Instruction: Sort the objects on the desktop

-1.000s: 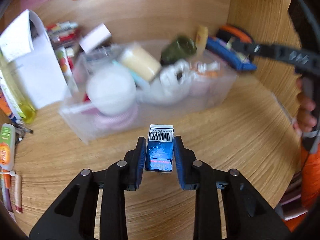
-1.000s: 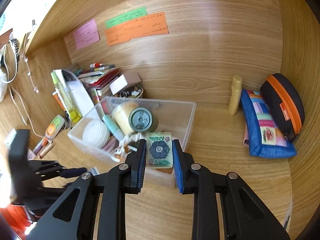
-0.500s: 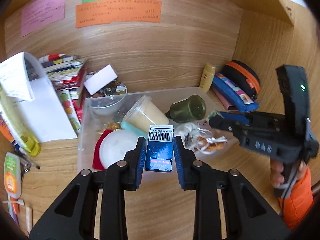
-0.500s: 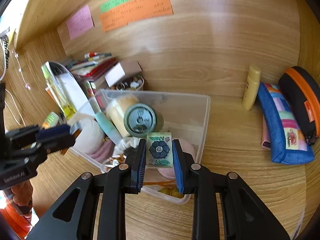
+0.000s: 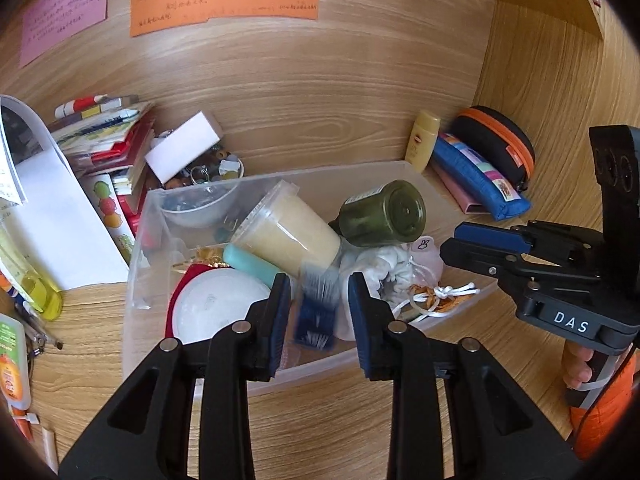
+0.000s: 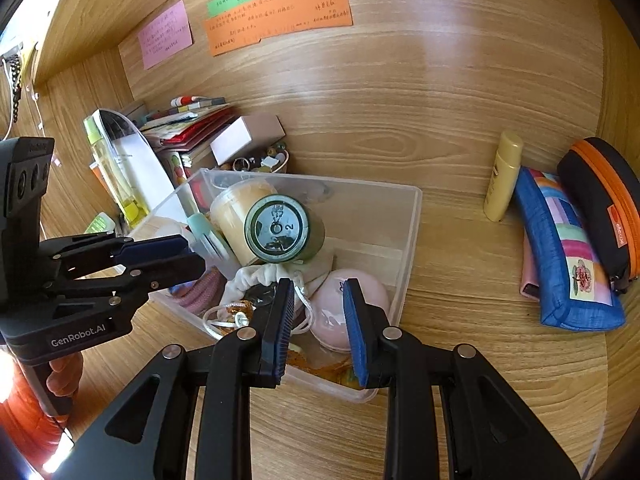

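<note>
A clear plastic bin [image 5: 256, 376] [image 6: 408, 240] on the wooden desk holds a green jar [image 5: 384, 216] [image 6: 284, 230], a cream cup [image 5: 288, 232], a white round lid [image 5: 220, 304], a white drawstring pouch [image 6: 260, 280] and a pink round case [image 6: 340, 312]. My left gripper [image 5: 318, 312] is open over the bin's front; a blue box [image 5: 316, 312] shows blurred between the jaws, free of them. My right gripper [image 6: 318, 320] is open and empty above the bin's right end; it also shows in the left wrist view [image 5: 480, 248].
Books and papers [image 5: 100, 136], a bowl of beads [image 5: 204, 184] and a yellow-green bottle [image 6: 108, 172] stand left of the bin. A yellow tube [image 6: 502, 176], a blue pouch [image 6: 568, 264] and a black-orange case [image 6: 608, 208] lie at the right wall. Sticky notes [image 6: 276, 20] hang behind.
Both grippers moved over the bin and opened. The left let go of the blue box, which is dropping. The right let go of the green flower tile, which is out of sight.
</note>
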`<move>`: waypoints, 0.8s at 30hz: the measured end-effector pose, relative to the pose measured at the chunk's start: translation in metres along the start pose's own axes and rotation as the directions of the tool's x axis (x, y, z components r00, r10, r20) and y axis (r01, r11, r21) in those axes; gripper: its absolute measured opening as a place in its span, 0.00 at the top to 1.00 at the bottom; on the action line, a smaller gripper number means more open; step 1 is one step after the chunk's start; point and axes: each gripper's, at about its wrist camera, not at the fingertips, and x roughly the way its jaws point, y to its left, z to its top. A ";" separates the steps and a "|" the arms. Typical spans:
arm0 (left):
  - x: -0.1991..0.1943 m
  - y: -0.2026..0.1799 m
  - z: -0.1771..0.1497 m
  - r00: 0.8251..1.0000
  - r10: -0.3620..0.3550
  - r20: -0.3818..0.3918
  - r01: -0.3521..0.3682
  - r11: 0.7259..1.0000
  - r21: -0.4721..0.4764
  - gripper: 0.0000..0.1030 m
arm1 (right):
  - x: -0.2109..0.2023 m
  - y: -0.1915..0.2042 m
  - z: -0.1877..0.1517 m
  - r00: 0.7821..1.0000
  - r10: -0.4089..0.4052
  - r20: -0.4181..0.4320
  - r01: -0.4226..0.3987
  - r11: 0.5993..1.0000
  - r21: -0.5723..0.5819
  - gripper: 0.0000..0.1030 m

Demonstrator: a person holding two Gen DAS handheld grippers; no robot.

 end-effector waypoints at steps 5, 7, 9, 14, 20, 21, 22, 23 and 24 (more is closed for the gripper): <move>-0.011 -0.001 0.001 0.999 0.005 0.033 -0.005 1.000 -0.003 0.54 | -0.008 0.002 0.002 1.000 -0.002 0.018 0.002 1.000 -0.007 0.77; -0.014 -0.002 0.001 0.999 0.007 0.041 -0.007 1.000 -0.002 0.54 | -0.012 0.004 0.002 1.000 -0.007 0.027 0.007 1.000 -0.011 0.75; -0.018 -0.002 0.001 0.999 0.002 0.044 -0.002 1.000 -0.002 0.52 | -0.016 0.006 0.003 0.999 -0.012 0.035 0.012 1.000 -0.014 0.71; -0.034 0.001 -0.003 0.997 0.000 0.075 0.002 1.000 -0.024 0.36 | -0.028 0.012 0.002 0.998 -0.022 0.061 0.024 1.000 -0.018 0.53; -0.052 0.003 -0.010 0.994 0.041 0.104 -0.037 0.999 -0.038 0.21 | -0.044 0.022 -0.001 0.993 -0.063 0.099 0.067 0.997 -0.038 0.34; -0.056 0.004 -0.013 0.991 0.053 0.119 -0.048 0.998 -0.039 0.21 | -0.047 0.024 -0.002 0.992 -0.066 0.106 0.070 0.997 -0.042 0.33; -0.059 0.003 -0.015 0.990 0.065 0.128 -0.060 0.997 -0.039 0.21 | -0.050 0.026 -0.003 0.991 -0.069 0.112 0.074 0.996 -0.047 0.31; -0.062 0.003 -0.017 0.988 0.083 0.134 -0.078 0.996 -0.038 0.21 | -0.054 0.028 -0.004 0.990 -0.075 0.117 0.082 0.995 -0.053 0.27; -0.066 0.002 -0.019 0.985 0.101 0.142 -0.097 0.995 -0.037 0.20 | -0.057 0.030 -0.005 0.989 -0.081 0.123 0.089 0.994 -0.058 0.24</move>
